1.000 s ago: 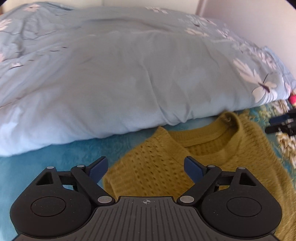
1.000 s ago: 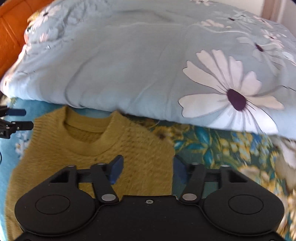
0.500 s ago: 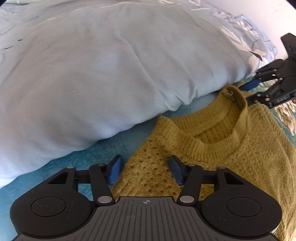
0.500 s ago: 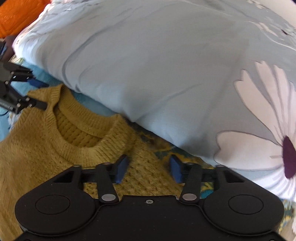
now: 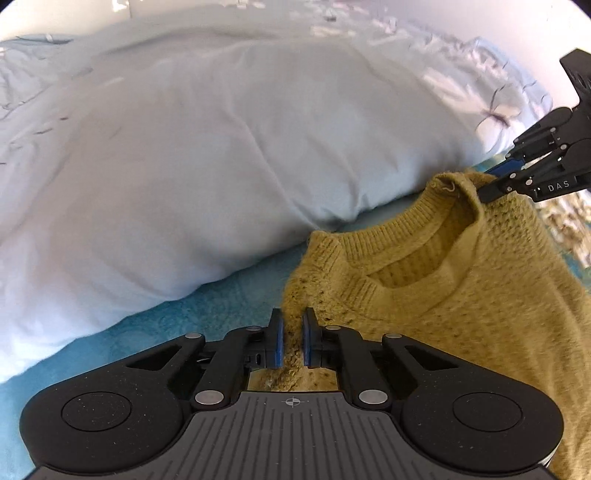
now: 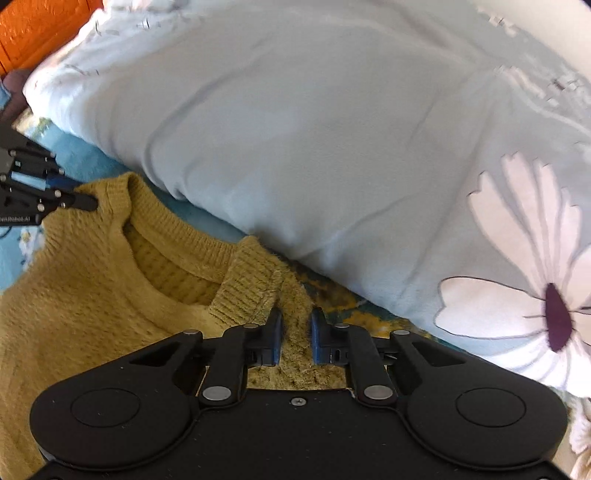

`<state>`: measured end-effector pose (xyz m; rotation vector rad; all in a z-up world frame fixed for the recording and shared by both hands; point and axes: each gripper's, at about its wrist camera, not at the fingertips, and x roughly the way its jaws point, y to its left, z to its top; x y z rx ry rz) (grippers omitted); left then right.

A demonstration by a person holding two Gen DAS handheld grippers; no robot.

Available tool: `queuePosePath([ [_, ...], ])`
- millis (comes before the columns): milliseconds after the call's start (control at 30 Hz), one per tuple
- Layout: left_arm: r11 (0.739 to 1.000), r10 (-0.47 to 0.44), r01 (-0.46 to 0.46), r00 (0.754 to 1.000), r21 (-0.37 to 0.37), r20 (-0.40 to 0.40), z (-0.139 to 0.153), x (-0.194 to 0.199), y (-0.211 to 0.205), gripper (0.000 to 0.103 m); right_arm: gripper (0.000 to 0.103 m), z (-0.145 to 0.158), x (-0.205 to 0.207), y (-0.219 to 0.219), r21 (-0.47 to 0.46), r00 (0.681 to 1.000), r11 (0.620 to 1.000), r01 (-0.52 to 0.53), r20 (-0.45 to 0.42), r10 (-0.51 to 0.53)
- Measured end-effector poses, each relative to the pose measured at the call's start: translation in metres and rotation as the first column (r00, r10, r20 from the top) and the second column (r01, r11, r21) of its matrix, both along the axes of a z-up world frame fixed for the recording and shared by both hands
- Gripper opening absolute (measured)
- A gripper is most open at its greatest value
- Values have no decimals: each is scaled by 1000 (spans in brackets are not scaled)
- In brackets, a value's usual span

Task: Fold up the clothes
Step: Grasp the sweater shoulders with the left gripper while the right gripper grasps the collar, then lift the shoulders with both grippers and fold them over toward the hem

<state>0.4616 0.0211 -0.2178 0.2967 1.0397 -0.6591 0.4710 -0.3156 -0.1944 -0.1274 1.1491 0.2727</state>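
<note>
Duvet: pale blue duvet (image 5: 207, 155) with white flower print fills the field ahead of both sets of jaws; in my right wrist view a large daisy sits ahead and to the right; its lower edge lies just beyond the sweater collar.
Bed sheet: teal floral sheet (image 5: 155, 332) under everything; I see a bare strip ahead-left of my left jaws, and a strip ahead-right of my right jaws.
Sweater: mustard knit sweater (image 5: 461, 314) lies on the sheet; collar opening sits between my two grippers; body extends back past both jaws.
Headboard: orange panel (image 6: 40, 26) far ahead-left of the right jaws.
Left gripper: left gripper (image 5: 292, 341); jaws clenched on a pinch of the sweater's shoulder edge; knit fabric bunched between the blue pads.
Right gripper: right gripper (image 6: 296, 339); jaws closed on the opposite shoulder beside the ribbed collar; fabric fold visible between the pads; small gap taken up by knit.
</note>
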Motion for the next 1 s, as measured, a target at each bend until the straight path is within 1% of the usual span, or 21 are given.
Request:
queuePosePath([
  [100,1000,0,0,1000,-13,32,22,-17,9,7,14,27,-22,-1,8,999,1000,-9,45,9],
  [200,999,3,0,998,-42,66,50,-40,18,7,14,57,-50,-2,18,996,1000,-21,85,19],
  [333,998,12,-3,991,-68,134,89,-84,22,7,13,89,-93,-2,44,993,999,-1,121,-4],
  [533,996,51,-41,989,-75,136,119,-162,25,7,13,112,-173,6,77,990,996,45,128,-54],
  [700,989,130,-125,989,-82,68,123,-233,30,7,11,115,-240,21,108,989,991,76,117,-89],
  [800,984,167,-164,985,-71,32,117,-274,31,7,9,109,-281,29,137,988,985,105,102,-119],
  [933,978,202,-203,979,-55,-23,106,-320,38,7,8,93,-334,37,164,988,976,140,44,-149],
  [1000,979,197,-199,980,-37,-39,99,-338,39,7,8,85,-354,41,170,987,973,158,14,-162],
])
